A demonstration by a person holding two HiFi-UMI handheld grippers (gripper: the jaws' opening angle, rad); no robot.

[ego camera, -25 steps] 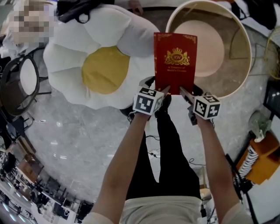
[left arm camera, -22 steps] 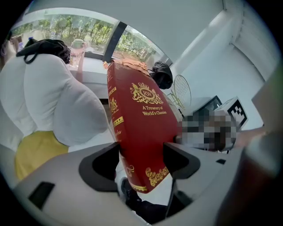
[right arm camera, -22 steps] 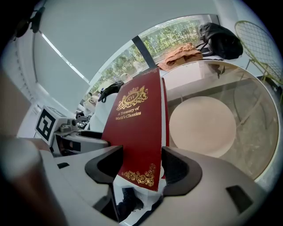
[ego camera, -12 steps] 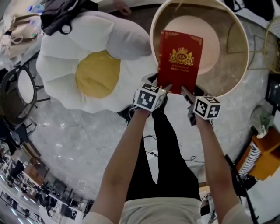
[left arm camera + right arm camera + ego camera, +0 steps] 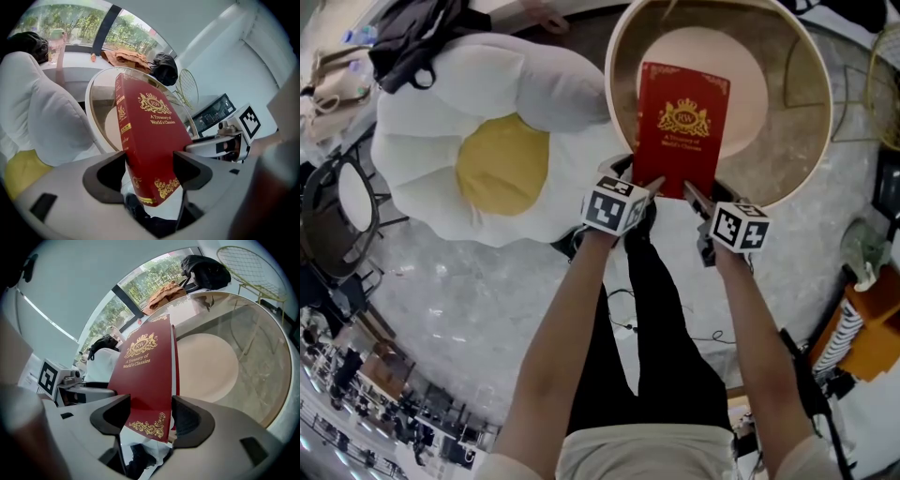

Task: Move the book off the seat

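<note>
A red hardback book (image 5: 682, 124) with a gold crest hangs in the air over the round glass-topped table (image 5: 802, 141). My left gripper (image 5: 652, 185) is shut on its near left corner and my right gripper (image 5: 686, 191) is shut on its near right corner. In the left gripper view the book (image 5: 150, 140) stands between the jaws, spine toward the camera. From the right gripper's camera the front cover of the book (image 5: 145, 380) fills the gap between the jaws. The egg-shaped cushion seat (image 5: 487, 141) lies to the left, with nothing on its yellow centre.
A black bag (image 5: 417, 42) rests on the seat's far edge. A dark round stool (image 5: 337, 202) stands at the left. An orange box (image 5: 872, 323) sits at the right edge. The person's black-clad legs (image 5: 652, 309) stand just below the table's near rim.
The book has moved from beside the seat's edge to over the round table, held by both grippers throughout. The seat now lies further left of it.
</note>
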